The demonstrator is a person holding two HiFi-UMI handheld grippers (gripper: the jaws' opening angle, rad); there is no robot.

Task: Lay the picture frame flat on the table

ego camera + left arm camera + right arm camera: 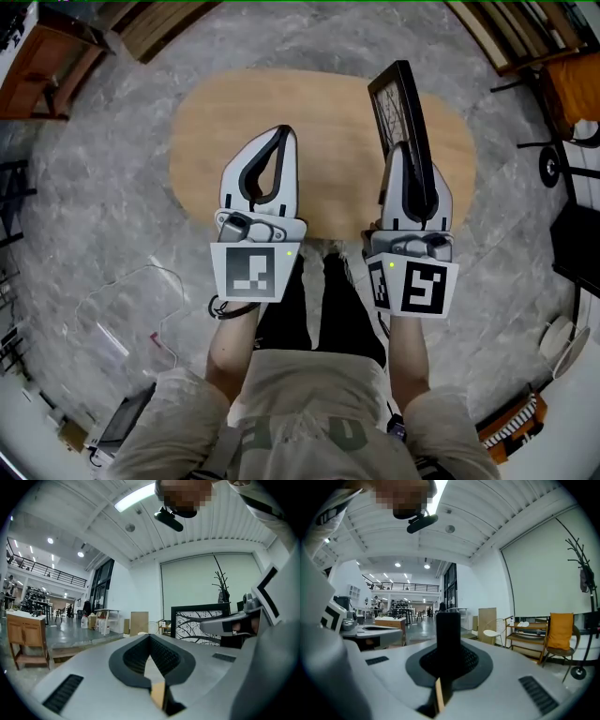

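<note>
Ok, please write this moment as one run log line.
right gripper: shut on picture frame | frame: upright over table | left gripper: shut, empty

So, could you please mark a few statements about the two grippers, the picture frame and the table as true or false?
1. The right gripper is shut on the black picture frame with the branch print. True.
2. The frame lies flat on the oval light wooden table. False: it stands up on edge, gripped.
3. The left gripper holds nothing. True.
4. The left gripper's jaws stand wide apart. False: their tips meet.
</note>
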